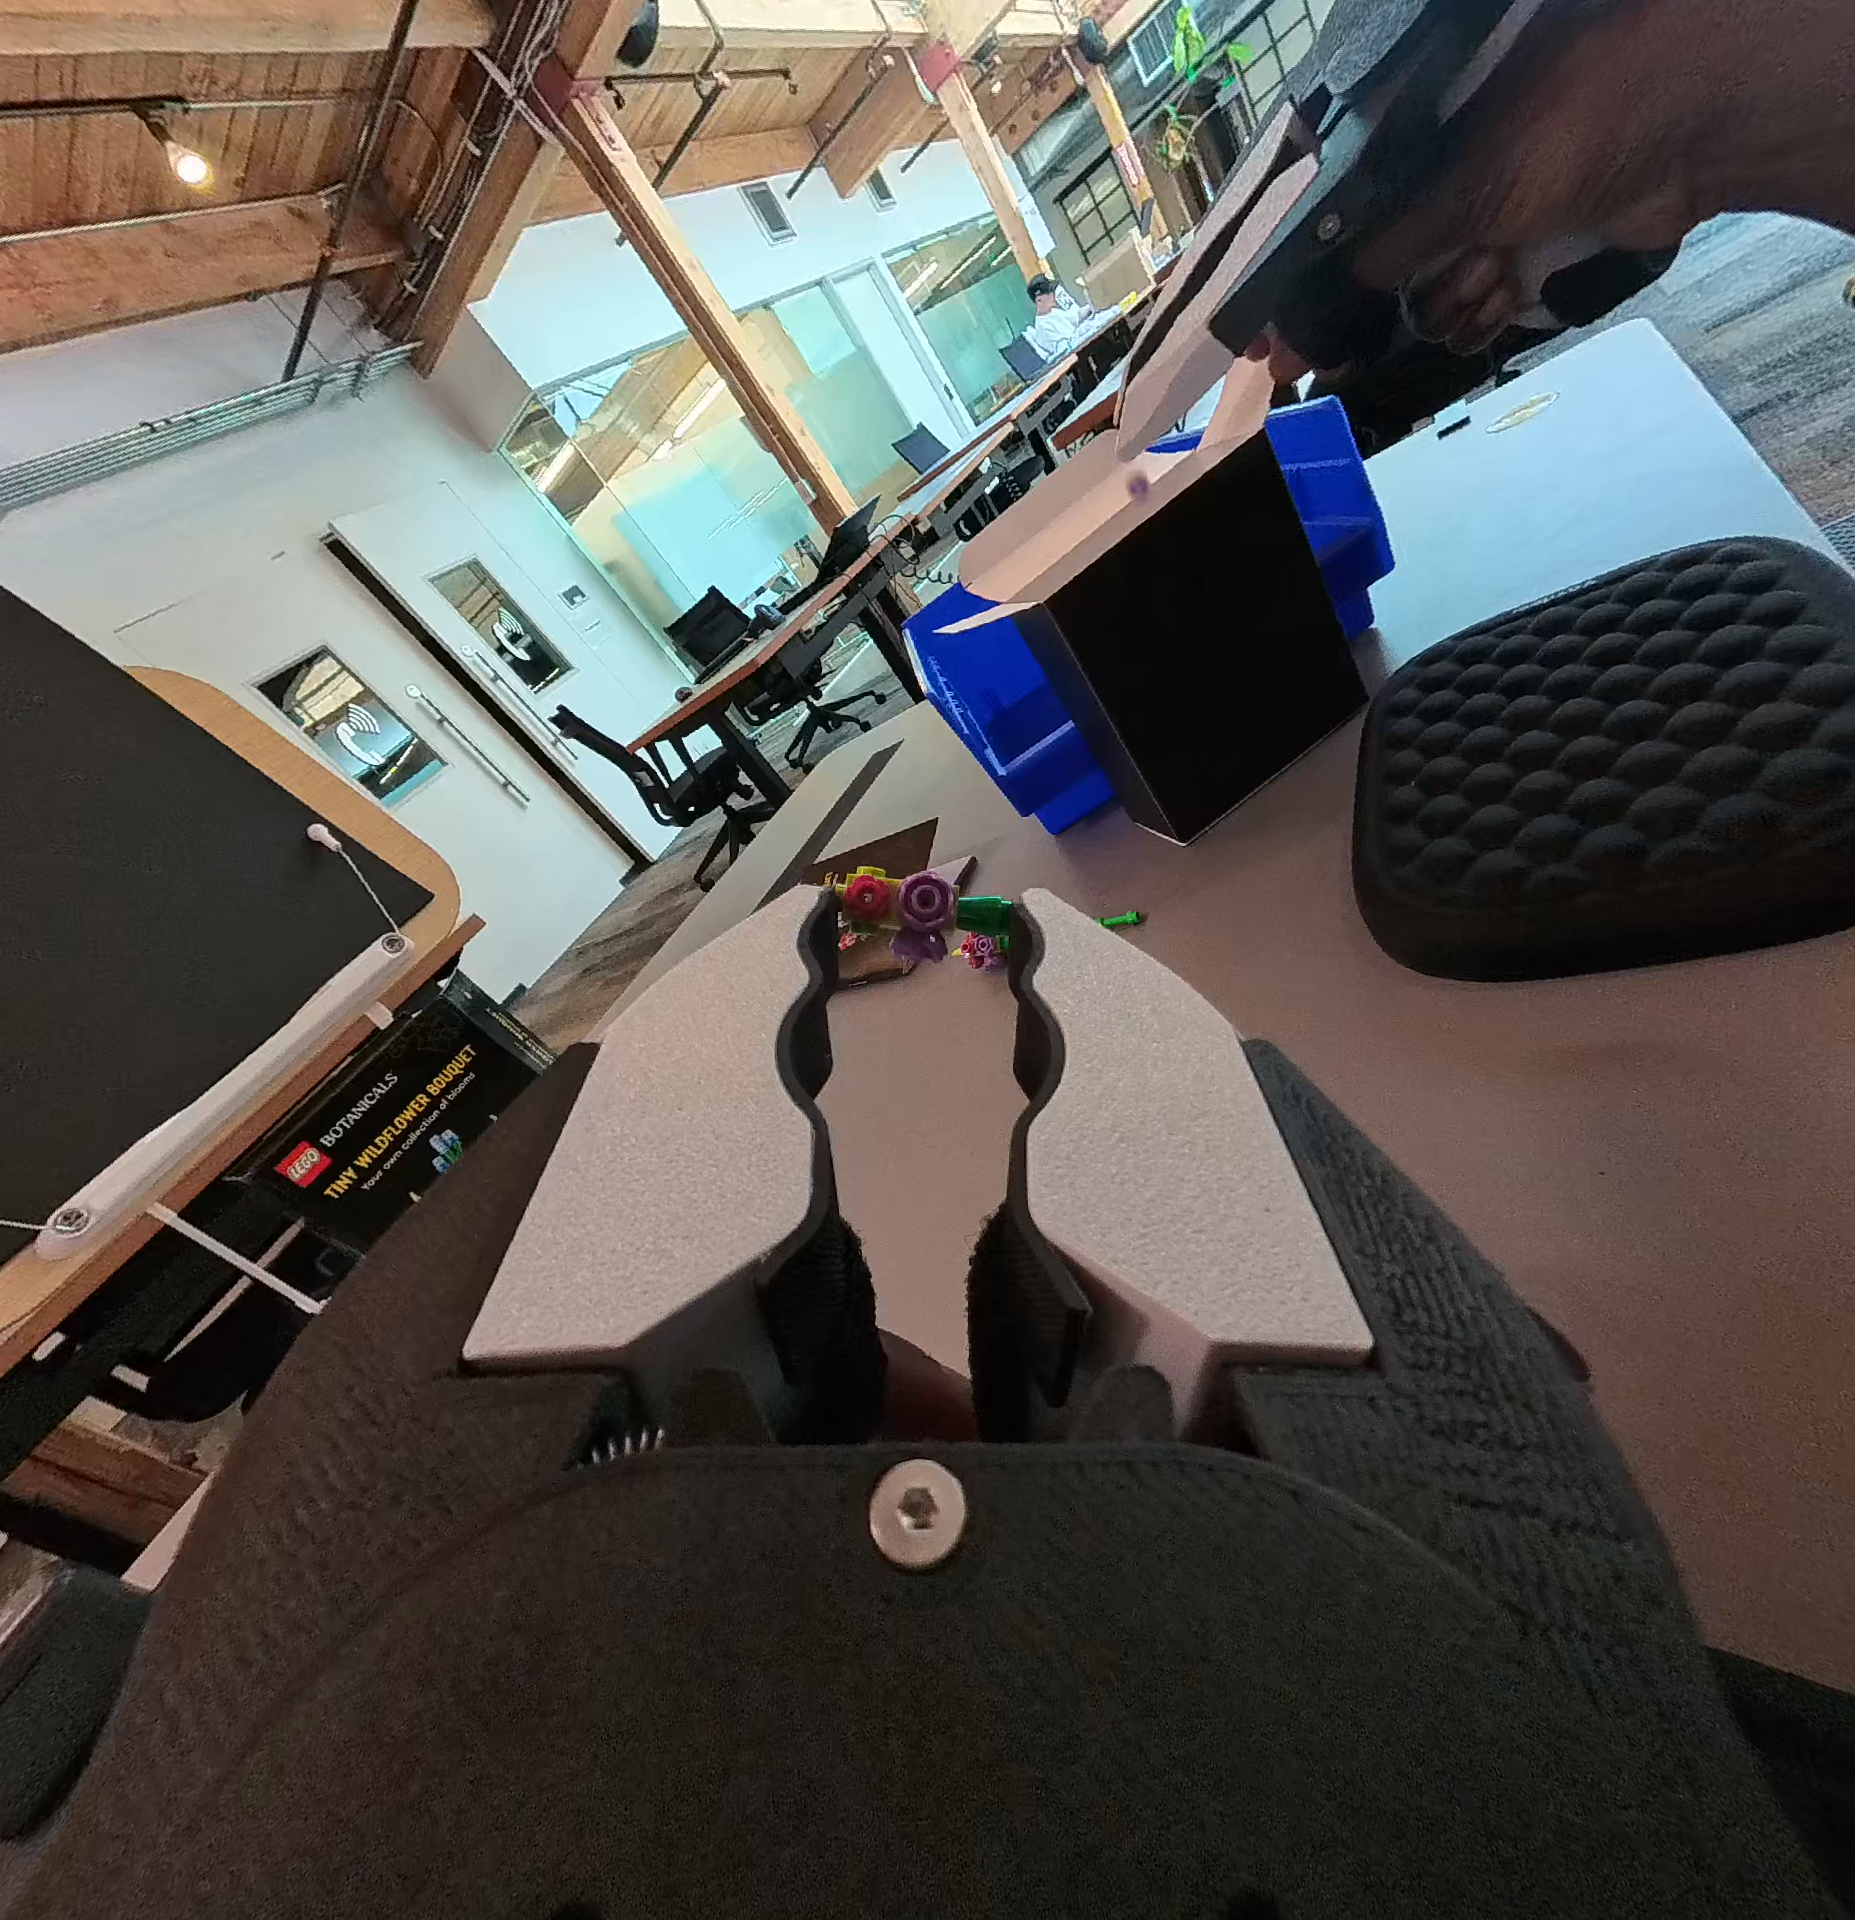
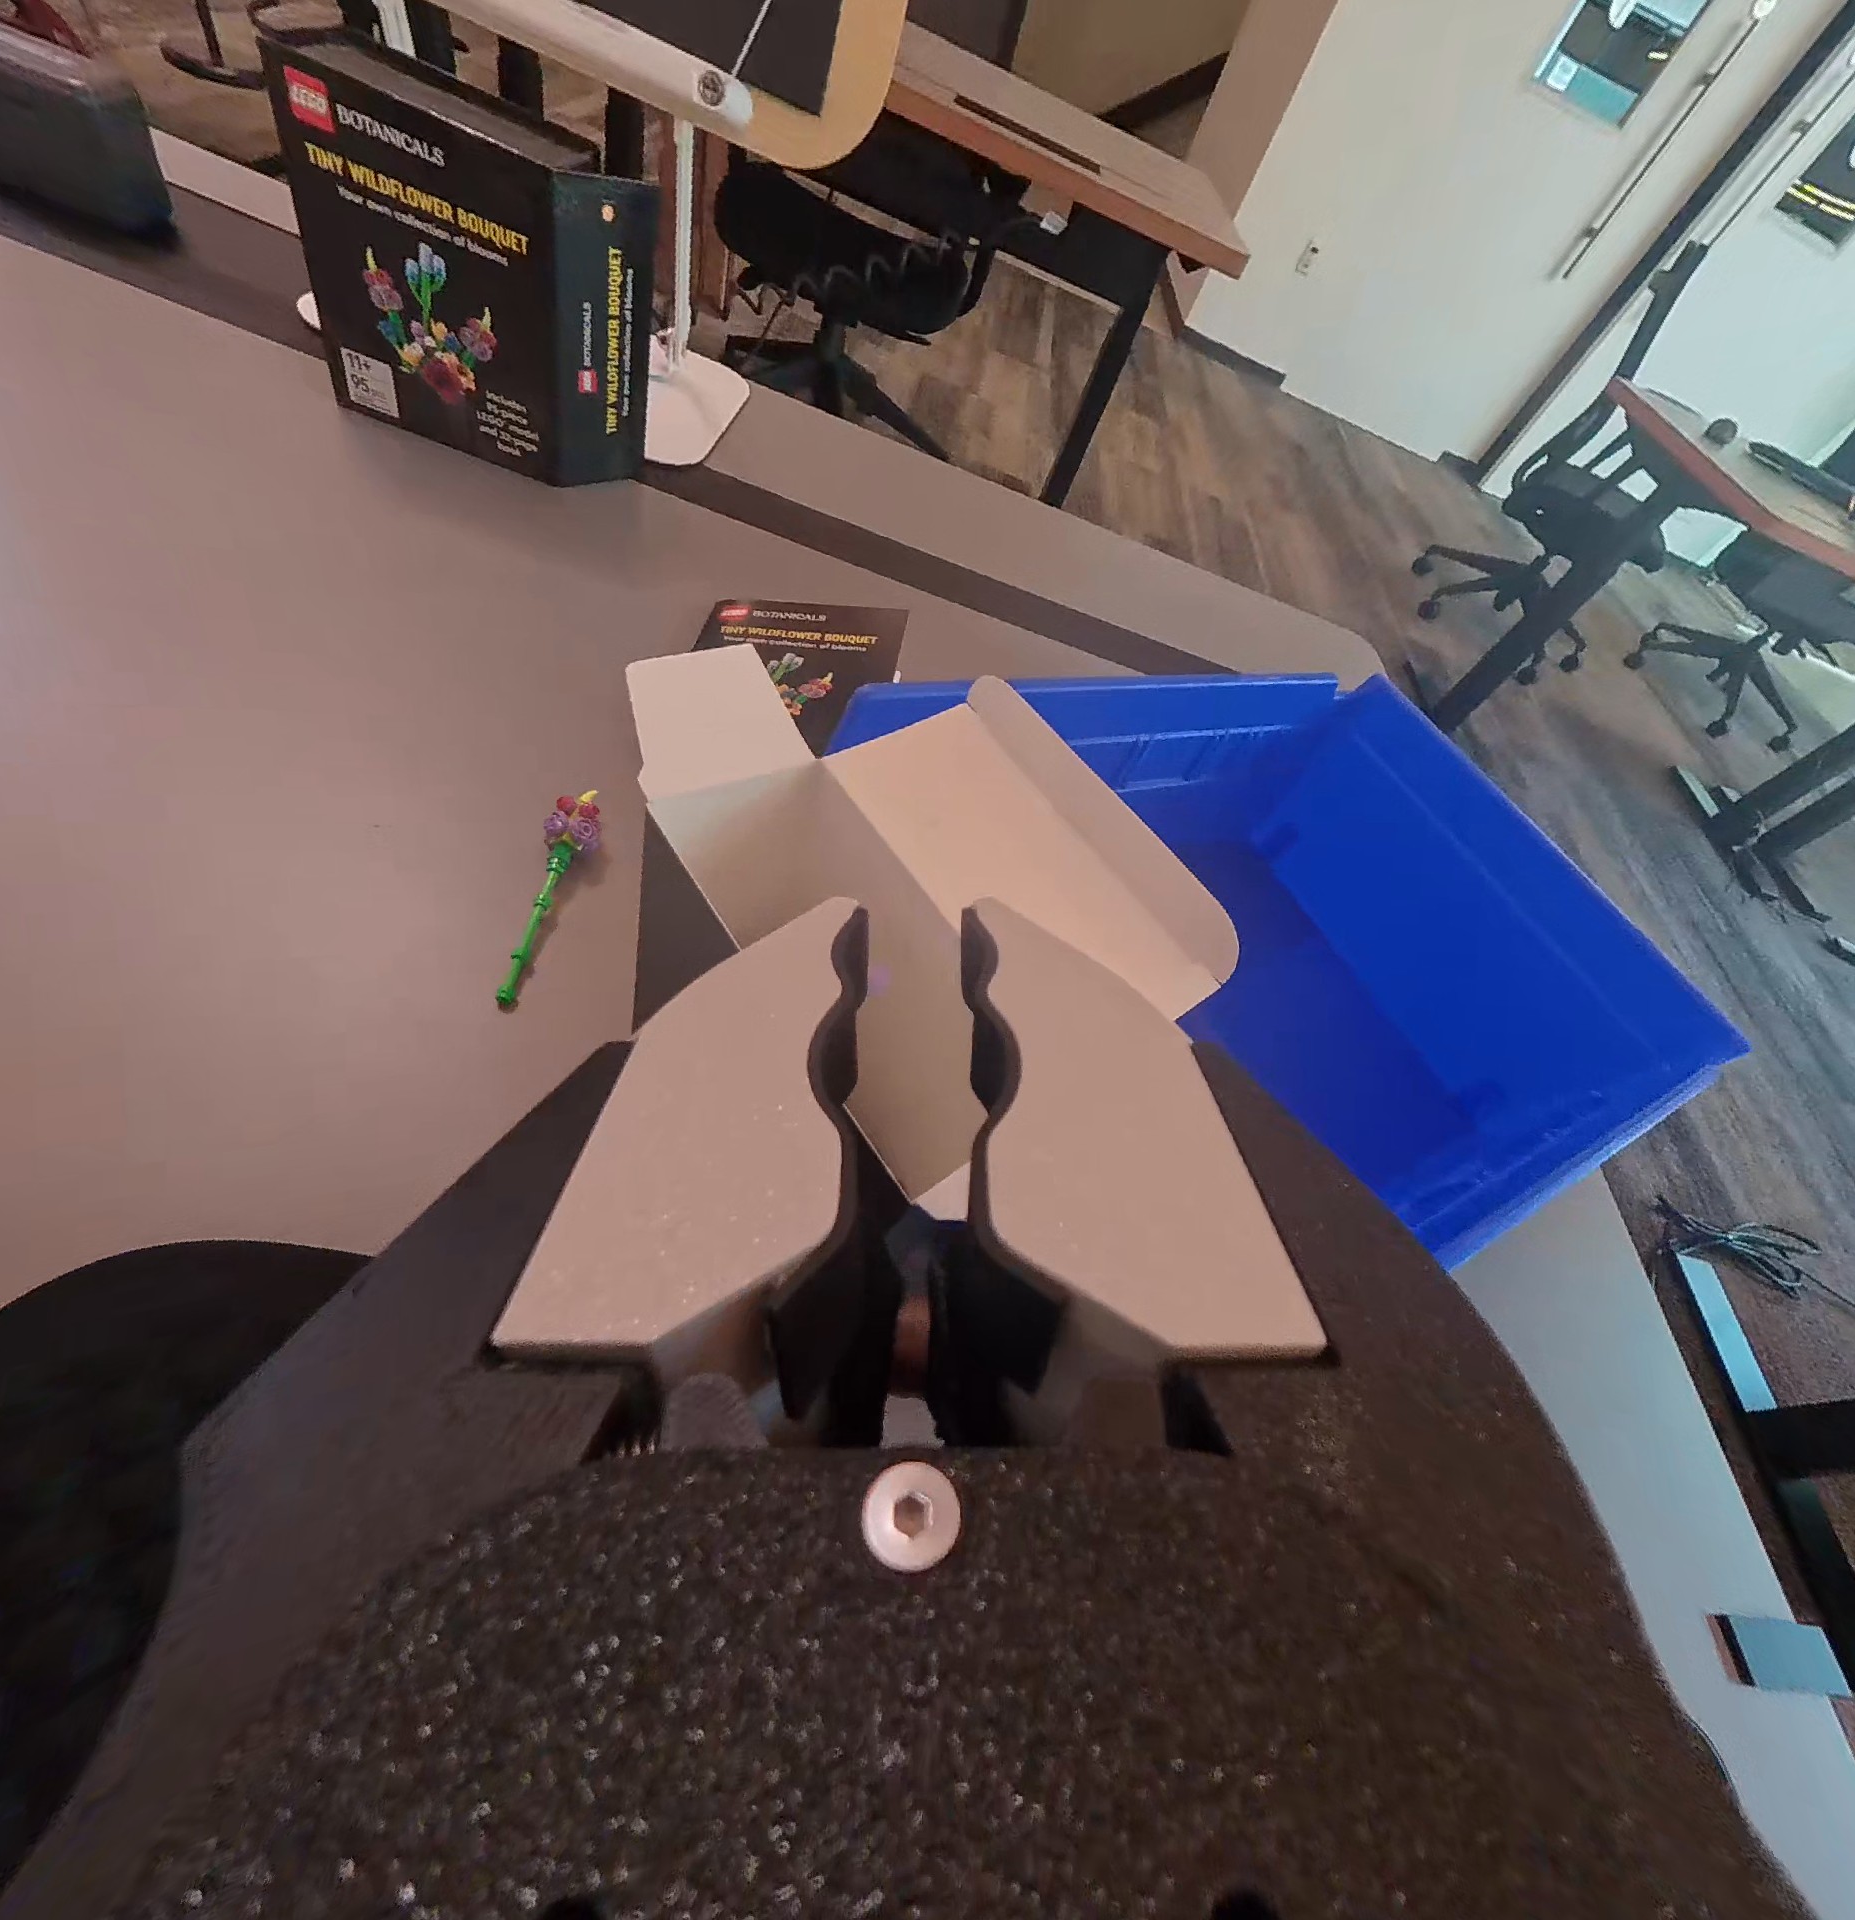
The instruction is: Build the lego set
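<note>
Lego flower [image 2: 559, 894], a green stem topped with purple and red blooms, lies flat on the grey desk [image 2: 227, 727], well in from its edges. In the left wrist view it sits just beyond the tips of the left gripper [image 1: 918, 920], blooms [image 1: 907, 904] framed in the gap between them; that gripper is low over the desk, fingers [image 1: 694, 1091] parted moderately, nothing between them. The flower is left of the right gripper [image 2: 912, 925] and well apart from it. The right gripper is up over an open black carton [image 1: 1193, 644], its fingers [image 2: 1099, 1122] a narrow gap apart, straddling one pale flap [image 2: 944, 862]; whether the pads actually grip the flap I cannot tell. The carton stands against a blue bin [image 2: 1422, 935] near the far right edge of the desk, with a booklet [image 2: 809, 644] behind it. The set's box [image 2: 455, 270] stands upright at the far edge. A black textured pad [image 1: 1629, 758] lies near the carton.
</note>
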The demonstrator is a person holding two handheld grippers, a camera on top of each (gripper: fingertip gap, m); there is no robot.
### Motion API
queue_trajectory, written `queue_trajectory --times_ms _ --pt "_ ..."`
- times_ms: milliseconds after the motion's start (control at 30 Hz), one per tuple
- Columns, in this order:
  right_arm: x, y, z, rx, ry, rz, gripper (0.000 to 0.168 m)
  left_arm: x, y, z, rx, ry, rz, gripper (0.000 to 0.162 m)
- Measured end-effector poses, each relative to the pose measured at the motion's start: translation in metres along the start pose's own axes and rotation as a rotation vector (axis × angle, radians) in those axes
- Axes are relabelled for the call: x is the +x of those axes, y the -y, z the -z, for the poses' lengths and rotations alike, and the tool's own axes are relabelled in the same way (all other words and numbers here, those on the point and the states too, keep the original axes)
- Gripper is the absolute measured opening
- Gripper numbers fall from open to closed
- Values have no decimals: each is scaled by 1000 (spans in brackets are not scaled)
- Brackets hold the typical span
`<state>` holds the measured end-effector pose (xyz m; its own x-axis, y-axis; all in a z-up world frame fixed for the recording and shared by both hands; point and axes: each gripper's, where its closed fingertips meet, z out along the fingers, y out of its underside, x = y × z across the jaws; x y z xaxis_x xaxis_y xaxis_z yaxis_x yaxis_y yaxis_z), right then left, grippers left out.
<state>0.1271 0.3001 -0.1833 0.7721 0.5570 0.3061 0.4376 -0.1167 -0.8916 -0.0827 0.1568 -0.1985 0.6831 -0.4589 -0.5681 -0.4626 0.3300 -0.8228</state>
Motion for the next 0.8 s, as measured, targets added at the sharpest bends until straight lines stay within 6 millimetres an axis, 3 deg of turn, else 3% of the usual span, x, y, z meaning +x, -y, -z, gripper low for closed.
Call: queue_trajectory --times_ms 133,200,267,367,467,533,633,800 --pt "0 0 -1 -1 -3 4 21 0 0 0 -3 3 -2 31" --pt "-14 11 2 65 63 -18 21 -1 0 0 -4 13 -7 31" --pt "-50 30 7 172 250 -84 20 -4 -1 0 -14 33 -17 31" --pt "-127 53 21 278 617 -192 21 -8 -4 0 -45 74 -53 31" --pt "-203 56 30 270 908 -241 32 -6 -4 -1 -57 82 -92 31" --pt "-233 53 26 230 984 -246 37 -4 -2 -2 -53 74 -103 31" --pt "-248 59 15 249 1000 -278 33 -1 -3 -2 -54 59 -106 31" --pt "-256 64 9 239 1052 -300 21 2 -2 -3 -49 42 -109 31"
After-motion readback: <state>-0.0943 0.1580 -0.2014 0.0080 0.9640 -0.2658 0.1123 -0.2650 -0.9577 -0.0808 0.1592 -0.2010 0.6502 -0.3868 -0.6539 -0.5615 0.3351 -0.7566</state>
